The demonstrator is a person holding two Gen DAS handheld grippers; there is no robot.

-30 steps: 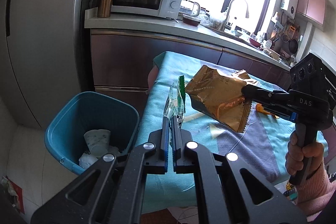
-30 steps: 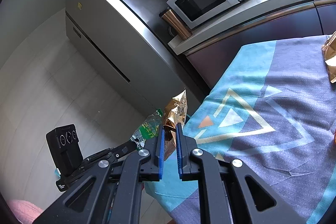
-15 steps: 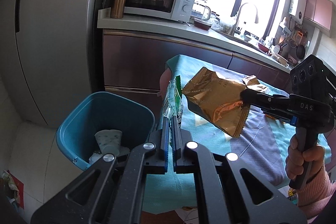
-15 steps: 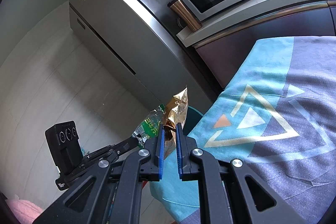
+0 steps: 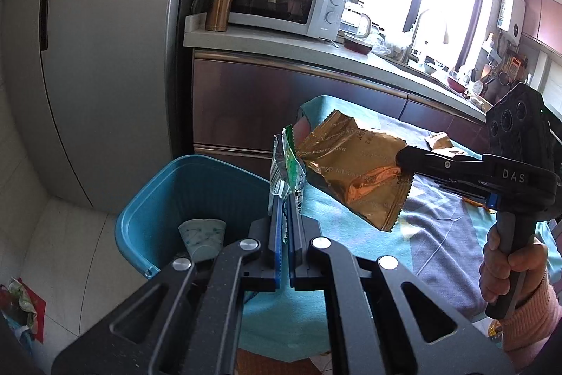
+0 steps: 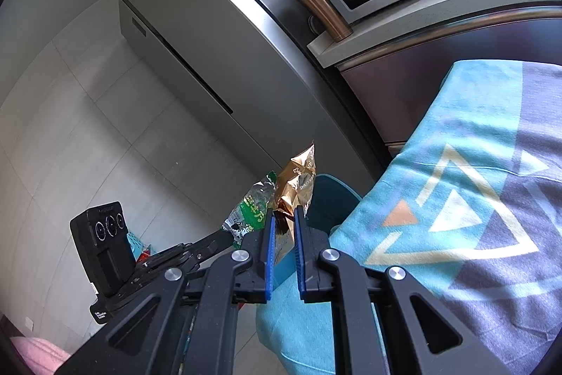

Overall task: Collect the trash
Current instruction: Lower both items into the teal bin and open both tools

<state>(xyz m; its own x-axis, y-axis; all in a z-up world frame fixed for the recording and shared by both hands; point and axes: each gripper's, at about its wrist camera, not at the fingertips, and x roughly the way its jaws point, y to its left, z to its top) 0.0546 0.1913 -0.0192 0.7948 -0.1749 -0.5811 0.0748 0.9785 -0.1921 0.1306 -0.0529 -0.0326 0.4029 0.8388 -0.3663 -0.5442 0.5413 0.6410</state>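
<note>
Both wrappers have drifted off the table [image 5: 439, 234] toward the bin [image 5: 196, 178]. The left hand-held gripper [image 5: 285, 199] pinches the green wrapper [image 5: 286, 164] over its rim; the right hand-held gripper [image 6: 282, 220] clamps the gold bag [image 5: 354, 171] just beside. Release looks next.

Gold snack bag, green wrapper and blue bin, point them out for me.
gold snack bag [image 5: 354, 171], left wrist view, middle of its crinkled face
green wrapper [image 5: 286, 160], left wrist view, its upper edge above the fingers
blue bin [image 5: 158, 199], left wrist view, near rim
</note>
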